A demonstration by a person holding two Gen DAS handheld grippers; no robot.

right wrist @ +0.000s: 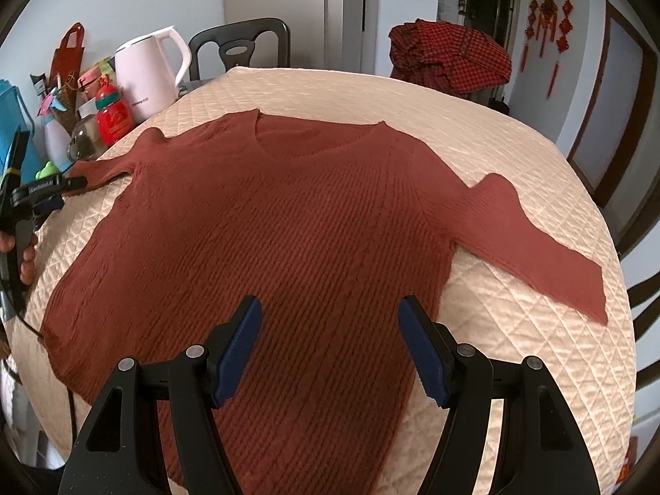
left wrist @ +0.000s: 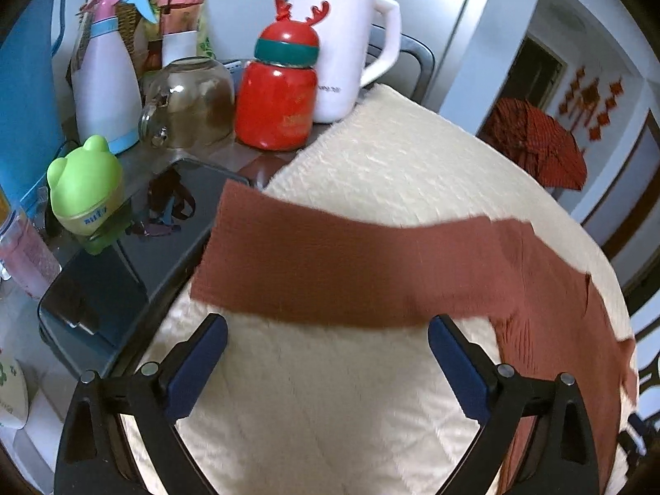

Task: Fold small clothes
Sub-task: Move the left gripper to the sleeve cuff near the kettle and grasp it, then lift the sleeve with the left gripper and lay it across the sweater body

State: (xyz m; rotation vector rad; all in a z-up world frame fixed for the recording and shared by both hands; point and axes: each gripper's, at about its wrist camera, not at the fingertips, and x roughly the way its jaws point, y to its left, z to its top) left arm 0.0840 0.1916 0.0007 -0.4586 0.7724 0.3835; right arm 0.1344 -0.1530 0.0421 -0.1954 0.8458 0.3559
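A rust-red ribbed sweater (right wrist: pixel 288 222) lies flat, face up, on a cream quilted table cover (right wrist: pixel 515 371), both sleeves spread out. My right gripper (right wrist: pixel 330 313) is open and empty, hovering over the sweater's lower body. My left gripper (left wrist: pixel 328 330) is open and empty just short of the left sleeve (left wrist: pixel 330 264), which lies across the left wrist view. The left gripper also shows in the right wrist view (right wrist: pixel 62 189) at the sleeve's cuff end.
Beside the cover stand a red reindeer bottle (left wrist: pixel 280 95), a white kettle (left wrist: pixel 346 45), a glass jar (left wrist: pixel 189 103), a spray bottle (left wrist: pixel 107 82), a green frog pot (left wrist: pixel 84 185) and a dark tray (left wrist: pixel 136 264). A chair (right wrist: pixel 243 45) and red checked cloth (right wrist: pixel 449 57) stand behind.
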